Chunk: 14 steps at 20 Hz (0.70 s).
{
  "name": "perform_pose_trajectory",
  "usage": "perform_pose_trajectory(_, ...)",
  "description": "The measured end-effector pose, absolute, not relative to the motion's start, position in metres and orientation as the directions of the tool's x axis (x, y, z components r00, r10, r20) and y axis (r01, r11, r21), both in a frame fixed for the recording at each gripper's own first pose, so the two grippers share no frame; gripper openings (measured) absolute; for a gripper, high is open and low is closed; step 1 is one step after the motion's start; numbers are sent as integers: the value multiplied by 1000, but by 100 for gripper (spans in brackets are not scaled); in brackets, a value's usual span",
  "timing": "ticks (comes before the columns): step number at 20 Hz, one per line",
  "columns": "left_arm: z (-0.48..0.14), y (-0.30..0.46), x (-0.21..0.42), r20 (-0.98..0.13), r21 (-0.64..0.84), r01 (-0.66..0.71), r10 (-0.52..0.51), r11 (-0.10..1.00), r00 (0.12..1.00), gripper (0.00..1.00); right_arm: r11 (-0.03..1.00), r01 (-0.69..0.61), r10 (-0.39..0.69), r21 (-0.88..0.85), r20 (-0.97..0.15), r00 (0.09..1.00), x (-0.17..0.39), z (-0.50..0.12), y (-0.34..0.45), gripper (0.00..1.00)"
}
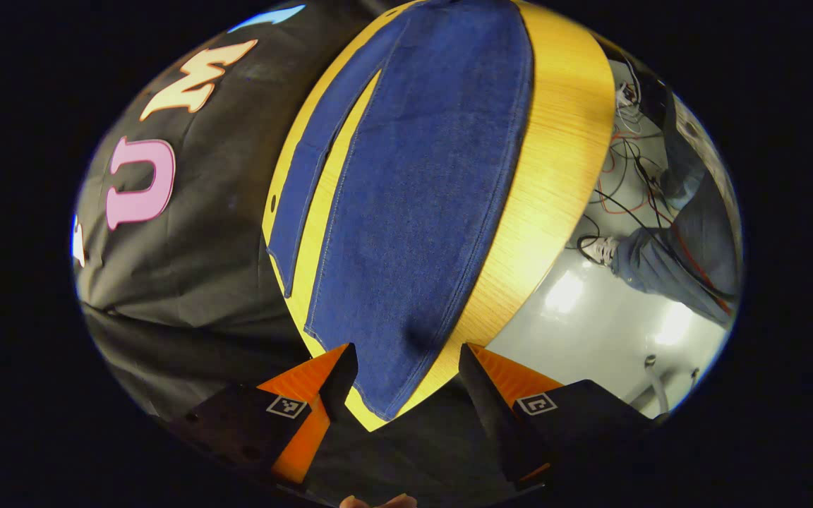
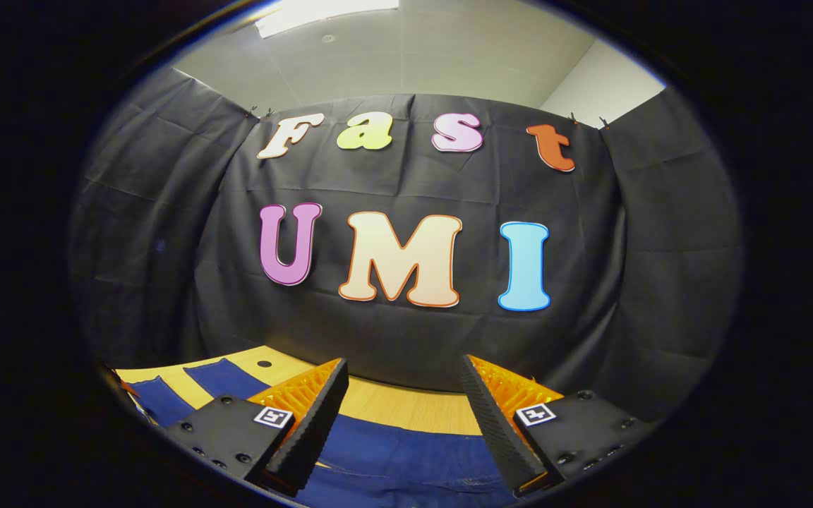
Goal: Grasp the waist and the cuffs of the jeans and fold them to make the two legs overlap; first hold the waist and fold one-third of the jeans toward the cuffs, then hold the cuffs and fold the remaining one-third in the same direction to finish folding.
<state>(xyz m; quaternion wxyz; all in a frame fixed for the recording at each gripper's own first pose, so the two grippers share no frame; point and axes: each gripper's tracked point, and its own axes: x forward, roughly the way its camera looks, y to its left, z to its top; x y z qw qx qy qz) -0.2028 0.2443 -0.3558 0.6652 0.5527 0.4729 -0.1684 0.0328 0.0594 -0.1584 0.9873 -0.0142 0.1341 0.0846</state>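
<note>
Two grippers, left gripper (image 1: 406, 370) and right gripper (image 2: 403, 395), jaws wide, empty, above jeans (image 1: 420, 197) spread flat on desk (image 1: 555, 176). Risk: pinching one denim layer, legs misaligned.

I see a wooden table (image 1: 562, 176) against the black cloth wall (image 2: 406, 339), tangled cables (image 1: 632, 183) on the pale floor (image 1: 590, 324), and a person's leg (image 1: 667, 254) beside it.

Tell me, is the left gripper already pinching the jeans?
No. In the left gripper view the left gripper hangs open, its orange fingers spread apart either side of the jeans, touching nothing.
</note>
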Motion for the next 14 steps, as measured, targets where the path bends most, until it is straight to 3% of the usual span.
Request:
perform_pose_trajectory(2, -353, 247, -204, -813, 575, 763, 315, 295, 490, 92, 987, -161, 157, 8, -277, 948, 32, -163, 58, 100)
perform_pose_trajectory(3, -355, 245, -201, -811, 578, 763, 309, 292, 497, 100, 988, -154, 151, 9, -276, 949, 32, -163, 56, 99)
perform_pose_trajectory(4, -353, 242, -202, -811, 577, 765, 306, 287, 498, 93, 989, -146, 143, 9, -272, 952, 33, -163, 55, 99)
perform_pose_trajectory(7, -356, 239, -194, -802, 589, 767, 297, 254, 518, 93, 990, -138, 136, 15, -283, 950, 34, -170, 55, 99)
perform_pose_trajectory(8, -359, 240, -193, -804, 586, 771, 298, 248, 515, 86, 990, -137, 136, 18, -290, 947, 35, -173, 55, 99)
perform_pose_trajectory(9, -362, 242, -189, -801, 591, 770, 296, 243, 521, 91, 991, -135, 136, 22, -296, 946, 33, -176, 55, 100)
perform_pose_trajectory(14, -369, 251, -172, -791, 605, 757, 289, 247, 539, 79, 993, -118, 117, 19, -316, 941, 37, -187, 54, 99)
